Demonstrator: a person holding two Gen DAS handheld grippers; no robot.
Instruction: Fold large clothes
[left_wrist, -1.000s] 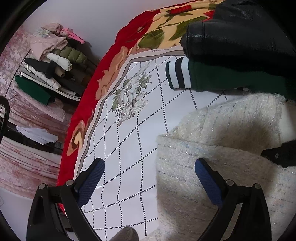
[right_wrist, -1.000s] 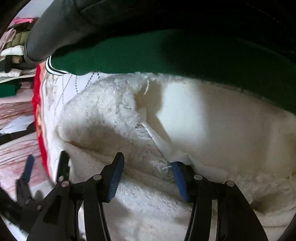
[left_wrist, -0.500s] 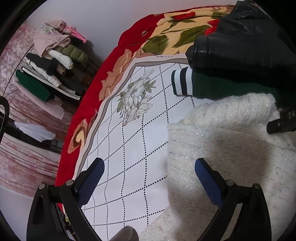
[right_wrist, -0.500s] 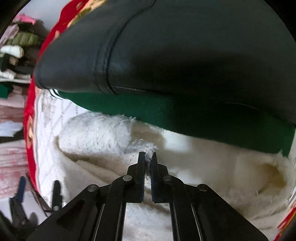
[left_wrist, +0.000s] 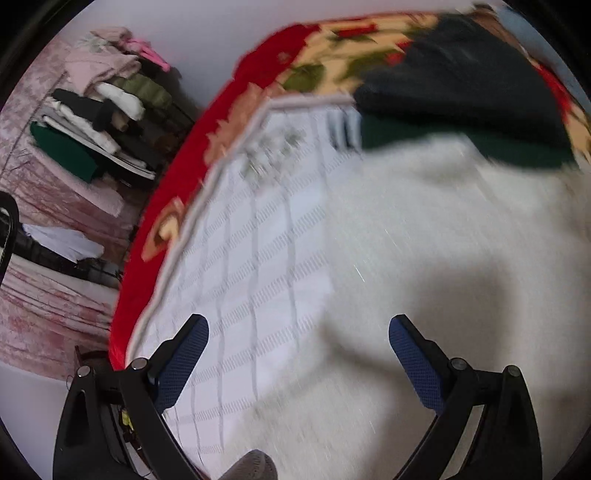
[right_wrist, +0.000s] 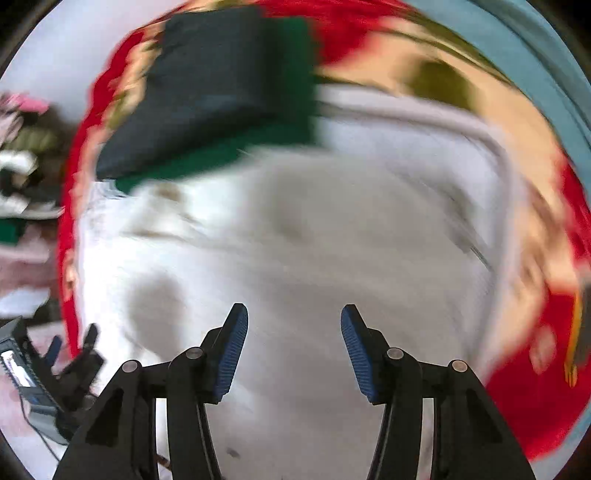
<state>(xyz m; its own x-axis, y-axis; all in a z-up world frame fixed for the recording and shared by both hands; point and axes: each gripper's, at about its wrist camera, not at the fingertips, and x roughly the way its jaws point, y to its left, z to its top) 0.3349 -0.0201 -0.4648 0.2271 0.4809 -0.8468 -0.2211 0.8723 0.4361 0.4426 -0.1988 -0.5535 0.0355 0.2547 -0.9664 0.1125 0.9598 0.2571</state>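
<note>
A cream fuzzy garment (left_wrist: 424, 240) lies on the bed's white checked cover (left_wrist: 258, 240); it also fills the middle of the right wrist view (right_wrist: 295, 240). My left gripper (left_wrist: 297, 347) is open and empty, above the garment's left edge. My right gripper (right_wrist: 290, 332) is open and empty above the garment. The left gripper also shows at the lower left of the right wrist view (right_wrist: 70, 354). Both views are motion-blurred.
A black leather jacket (left_wrist: 461, 74) lies on a green garment with striped cuff (left_wrist: 406, 133) at the far side of the bed, also in the right wrist view (right_wrist: 221, 81). The bed has a red floral border (left_wrist: 177, 184). A pile of clothes (left_wrist: 103, 110) stands beyond it.
My right gripper was shut on the cream garment's edge half a second ago; it has opened, let go and pulled back. Both cameras moved quickly and the garment lies flatter.
</note>
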